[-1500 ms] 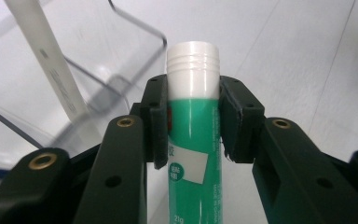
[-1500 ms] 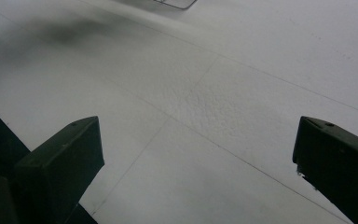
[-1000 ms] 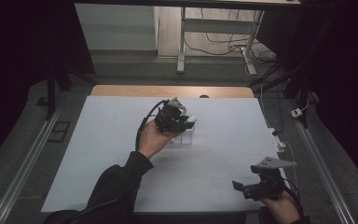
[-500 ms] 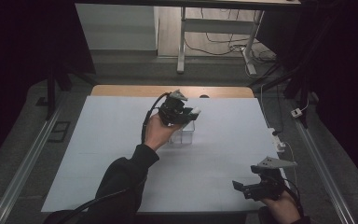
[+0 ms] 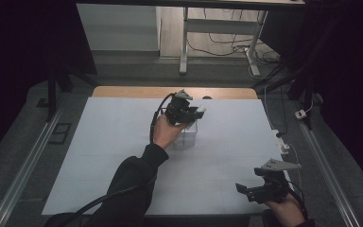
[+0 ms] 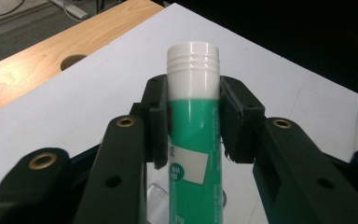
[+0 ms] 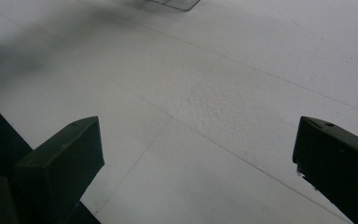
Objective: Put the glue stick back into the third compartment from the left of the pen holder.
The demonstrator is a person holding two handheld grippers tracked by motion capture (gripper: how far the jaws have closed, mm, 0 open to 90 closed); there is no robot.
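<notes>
Nearest the person, the right tongs sat low at the worktop's near right edge, jaws spread wide with nothing between them; in the right gripper view only bare white surface lay between the two black jaws.

Farther in, near the middle, the left tongs were held above the worktop and pinched a glue stick by its green body, one pad on each side just below the white ribbed cap. Its long axis ran along the jaws, cap pointing away from the hand. In the high view the cap end pointed right and slightly away. The stick's lower end was cut off at the left gripper view's bottom edge.

Just below the left tongs stood a clear box on the worktop; its contents could not be made out.
</notes>
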